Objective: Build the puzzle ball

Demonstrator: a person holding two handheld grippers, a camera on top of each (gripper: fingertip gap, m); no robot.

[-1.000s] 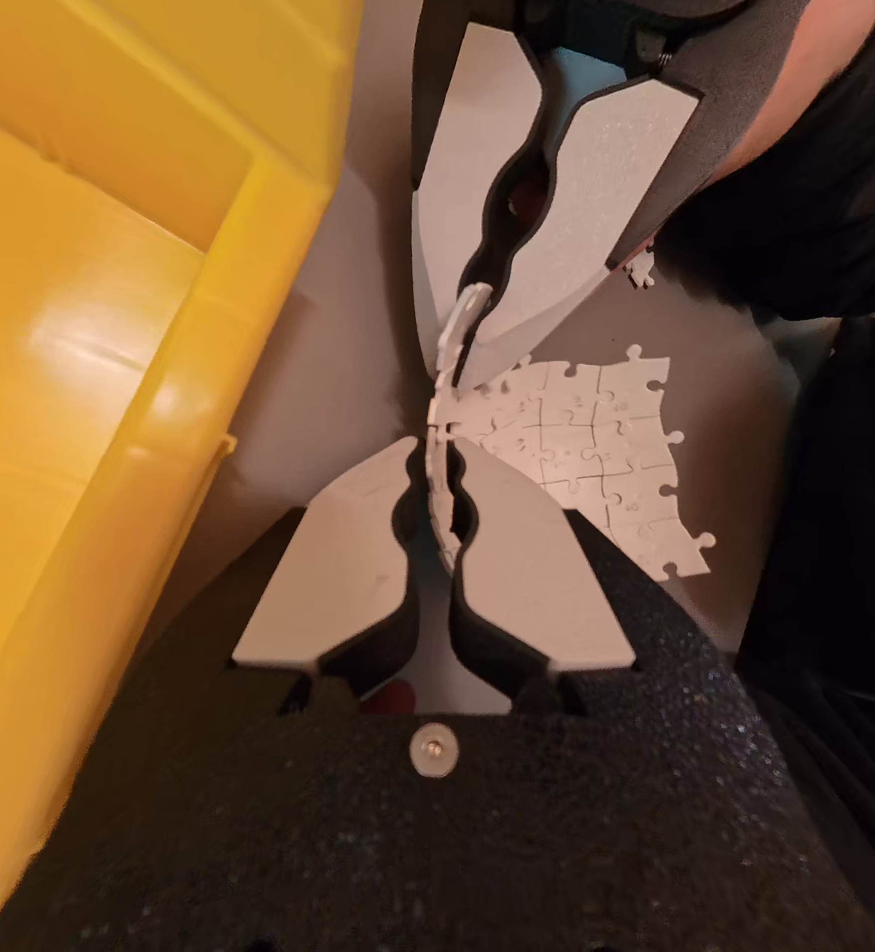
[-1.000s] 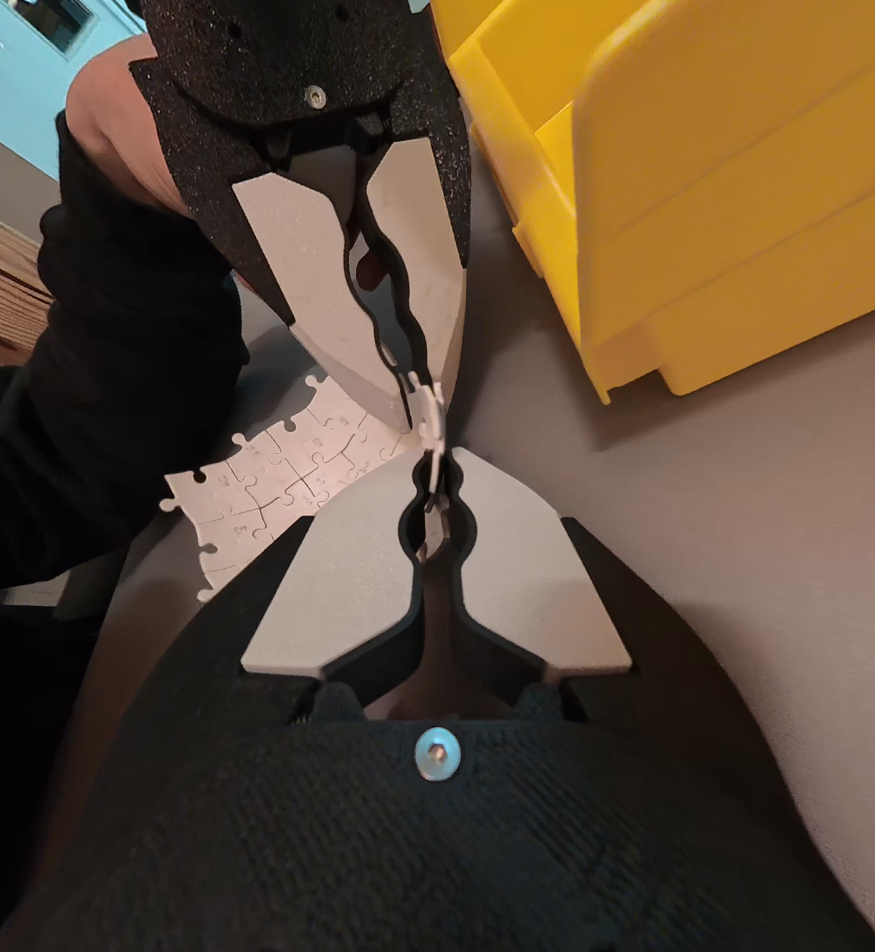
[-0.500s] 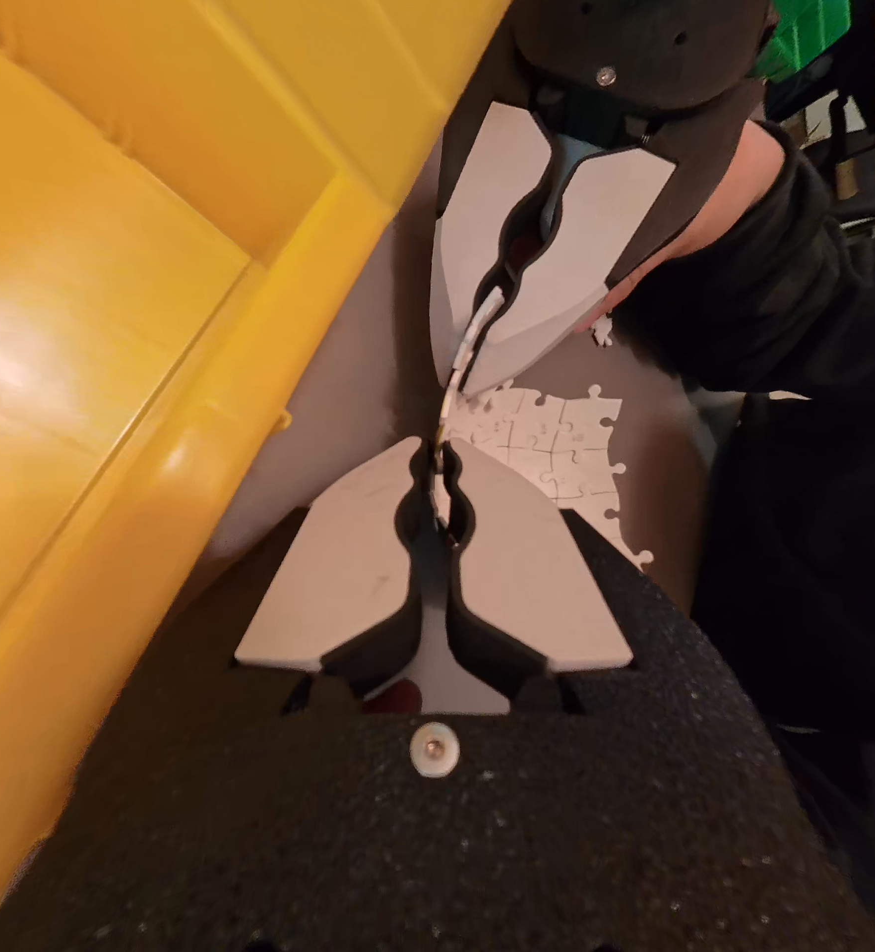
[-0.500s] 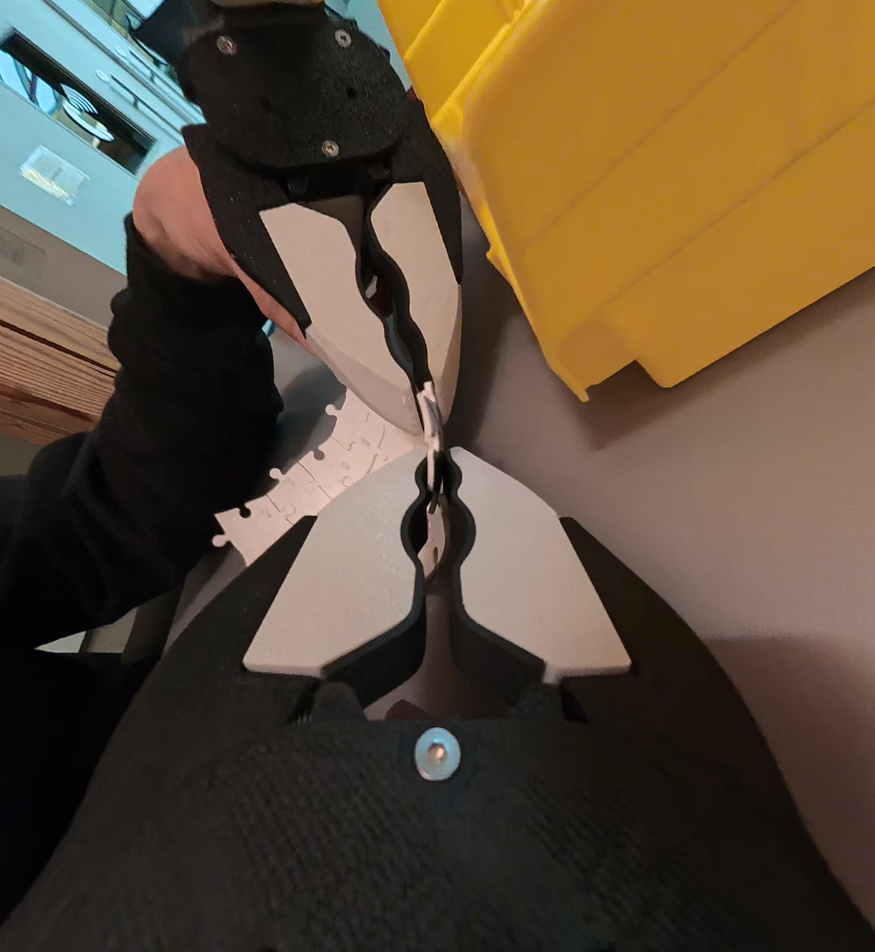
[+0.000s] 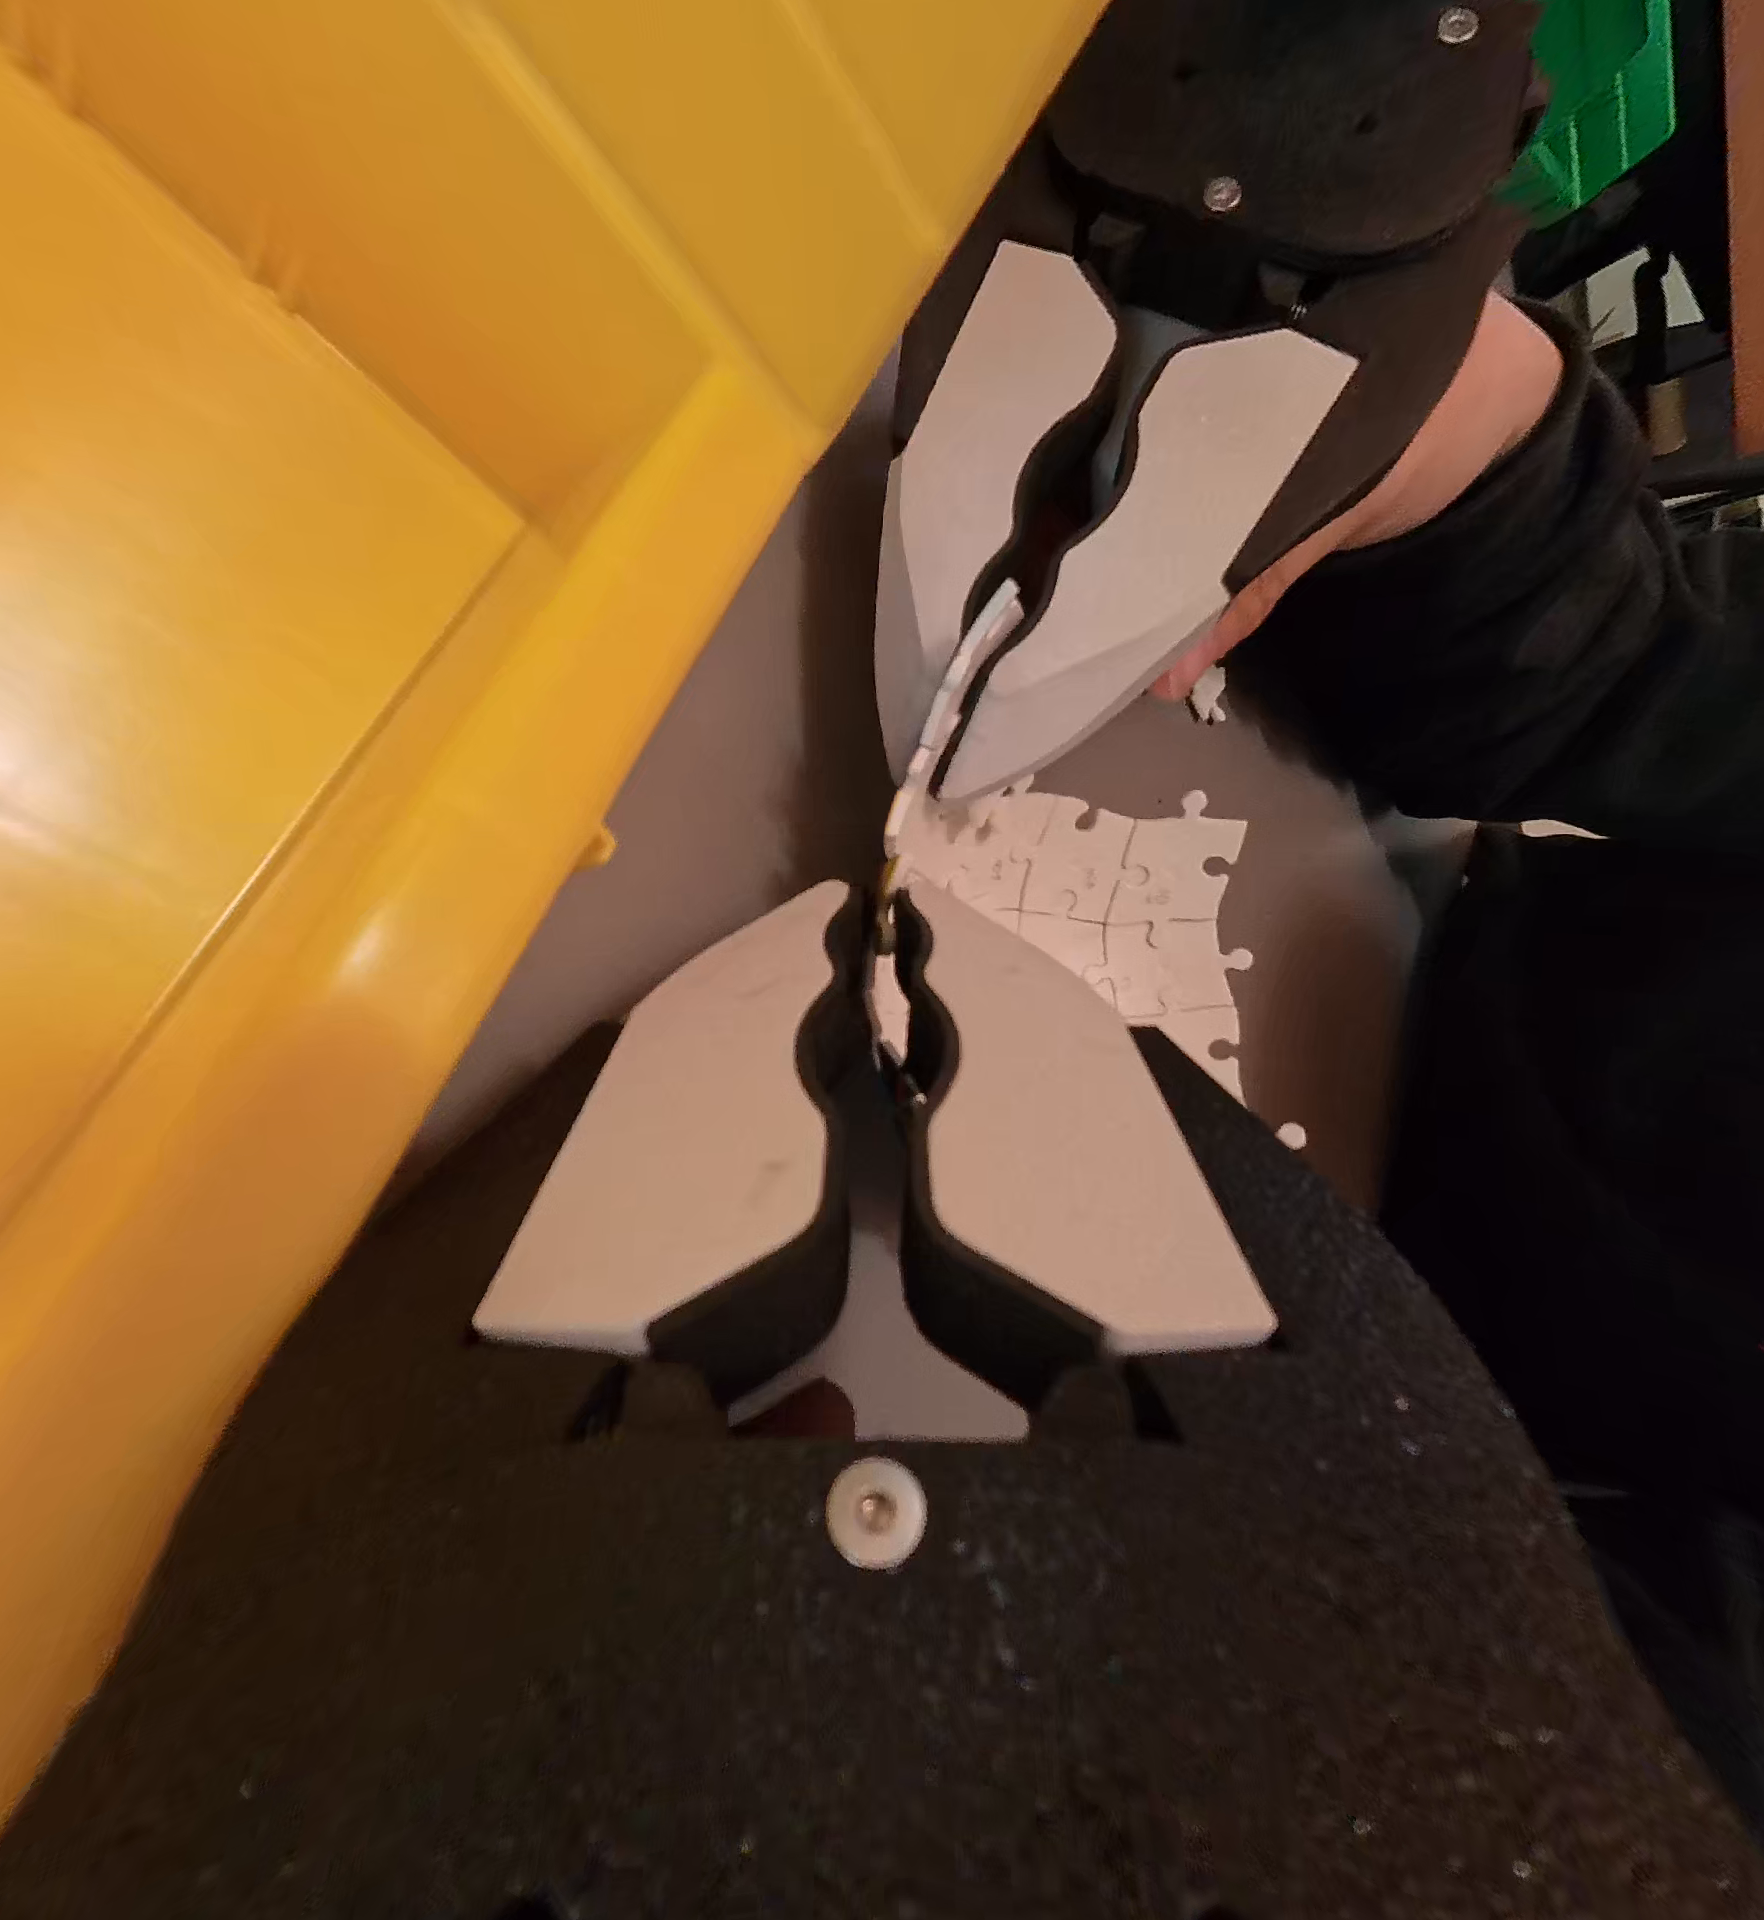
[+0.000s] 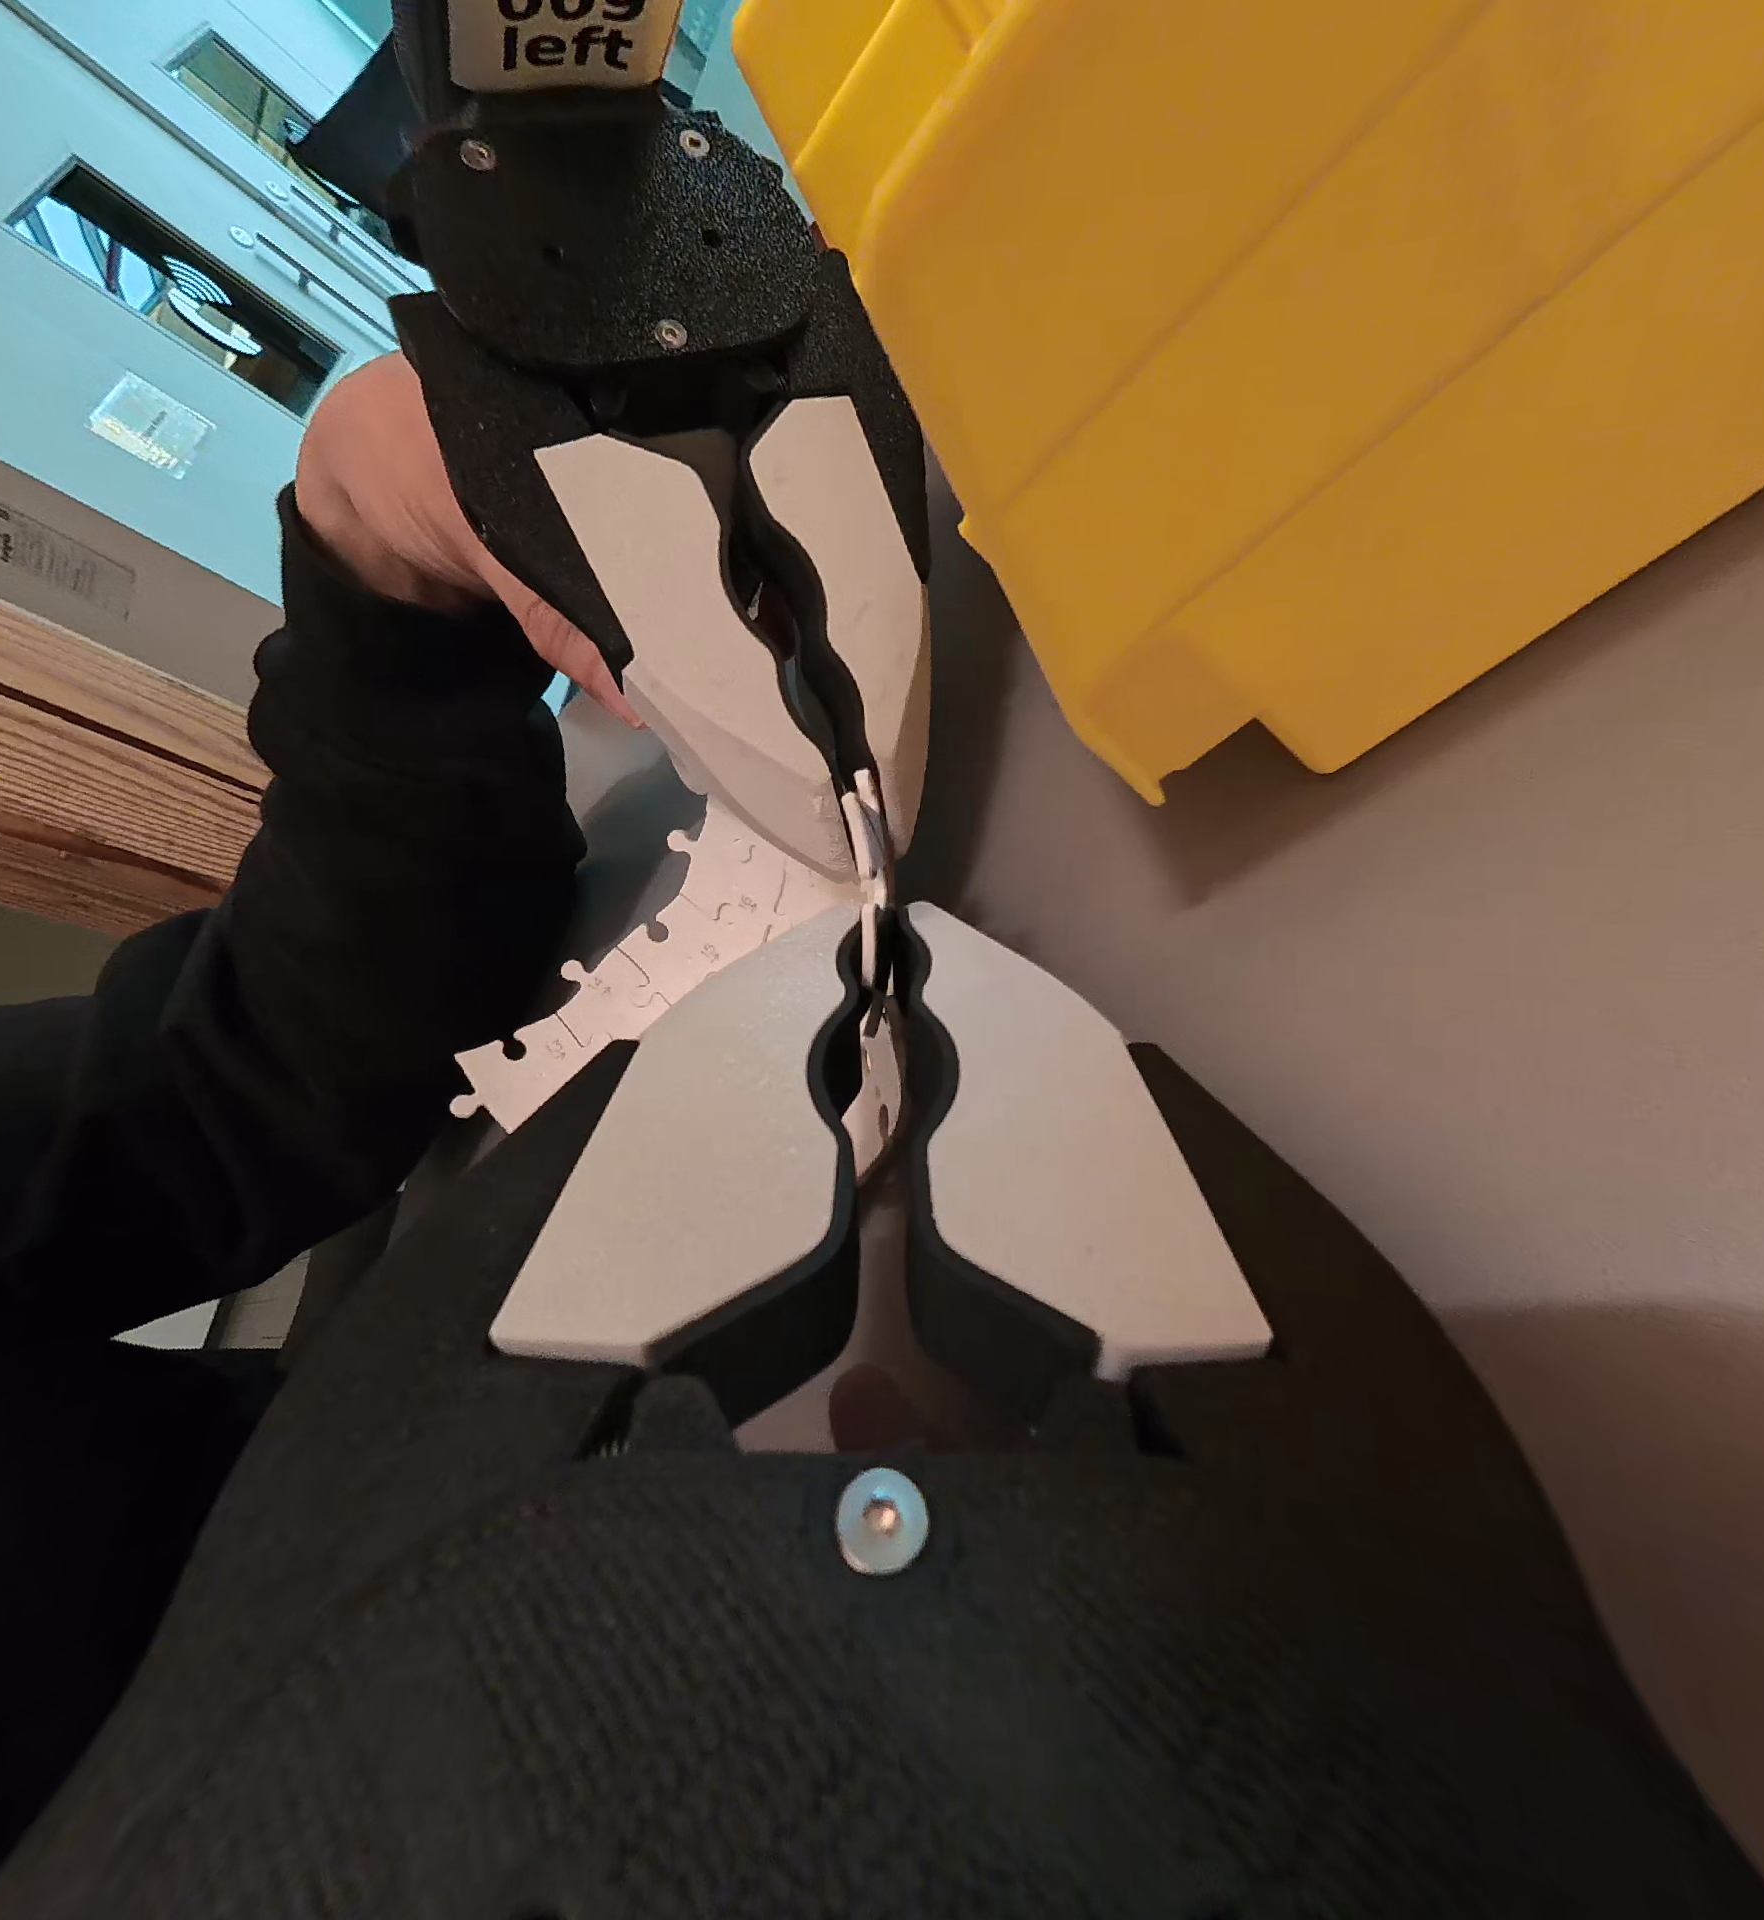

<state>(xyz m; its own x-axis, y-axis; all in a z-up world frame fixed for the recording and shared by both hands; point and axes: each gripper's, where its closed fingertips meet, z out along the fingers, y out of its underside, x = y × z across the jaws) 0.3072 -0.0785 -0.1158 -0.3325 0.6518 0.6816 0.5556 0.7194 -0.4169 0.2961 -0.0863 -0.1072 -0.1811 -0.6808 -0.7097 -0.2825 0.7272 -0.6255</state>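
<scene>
The puzzle sheet (image 5: pixel 1117 894), white interlocked pieces, hangs above the grey table (image 6: pixel 1480 1039) beside the yellow bin (image 5: pixel 338 416); the left gripper (image 5: pixel 883 914) clamps its edge; the right gripper (image 6: pixel 883 930) clamps the same edge tip to tip.

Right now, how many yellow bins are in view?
2. In the right wrist view, one yellow bin sits on the grey table; a second bin shows directly behind it, against it. More may lie out of frame.
</scene>
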